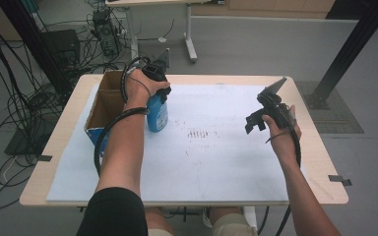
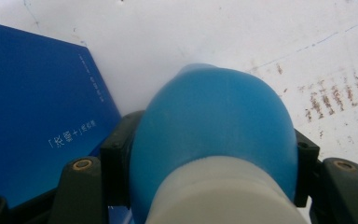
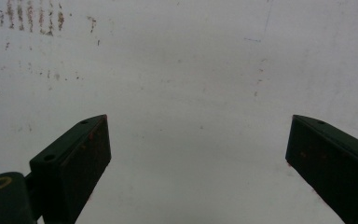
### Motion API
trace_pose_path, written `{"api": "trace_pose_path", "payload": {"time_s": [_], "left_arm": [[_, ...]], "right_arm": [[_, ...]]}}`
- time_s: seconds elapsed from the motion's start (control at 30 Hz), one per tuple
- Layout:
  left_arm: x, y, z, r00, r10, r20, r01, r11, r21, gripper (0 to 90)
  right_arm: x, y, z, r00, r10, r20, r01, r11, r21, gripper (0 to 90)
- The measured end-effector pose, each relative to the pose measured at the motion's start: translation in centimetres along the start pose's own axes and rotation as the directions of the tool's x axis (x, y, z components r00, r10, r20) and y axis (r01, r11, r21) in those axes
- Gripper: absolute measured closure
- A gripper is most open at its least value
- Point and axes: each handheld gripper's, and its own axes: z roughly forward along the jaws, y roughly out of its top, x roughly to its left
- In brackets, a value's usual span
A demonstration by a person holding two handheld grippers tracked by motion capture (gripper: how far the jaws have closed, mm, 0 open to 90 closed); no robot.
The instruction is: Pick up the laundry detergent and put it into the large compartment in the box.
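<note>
left gripper view shows my left gripper (image 2: pixel 214 186) clamped around the blue bottle (image 2: pixel 214 135); i'd keep it upright beside the box (image 2: pixel 32 121). my right gripper (image 3: pixel 196 154) gapes, holding nothing.

The lower body of the blue bottle (image 2: pixel 214 140) is cut off by the bottom edge of the left gripper view. The small white print on the blue box (image 2: pixel 32 116) is too blurred to be read. The bottle's top is hidden beneath the left hand (image 1: pixel 140 86) in the high view.
</note>
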Motion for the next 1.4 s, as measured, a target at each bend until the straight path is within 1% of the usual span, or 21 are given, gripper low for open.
{"api": "trace_pose_path", "payload": {"time_s": [0.2, 0.5, 1.07, 1.4], "left_arm": [[0.01, 0.01, 0.0, 1.0, -0.002, 0.0, 0.002, 1.0, 0.0, 37.4], [0.02, 0.04, 0.01, 1.0, -0.004, 0.001, 0.004, 1.0, 0.002, 37.5], [0.13, 0.07, 0.0, 1.0, -0.003, 0.004, 0.003, 1.0, 0.002, 37.7], [0.1, 0.07, -0.01, 1.0, -0.004, 0.003, 0.004, 1.0, 0.002, 37.7]], "right_arm": [[0.0, -0.01, 0.07, 1.0, -0.004, 0.0, 0.004, 1.0, 0.0, 6.4], [-0.05, 0.01, 0.06, 1.0, 0.003, 0.0, -0.003, 1.0, 0.004, 6.5], [0.14, 0.18, 0.18, 1.0, -0.005, 0.002, 0.005, 1.0, 0.006, 6.4], [0.18, 0.19, 0.15, 1.0, -0.001, 0.0, 0.001, 1.0, 0.005, 6.4]]}}
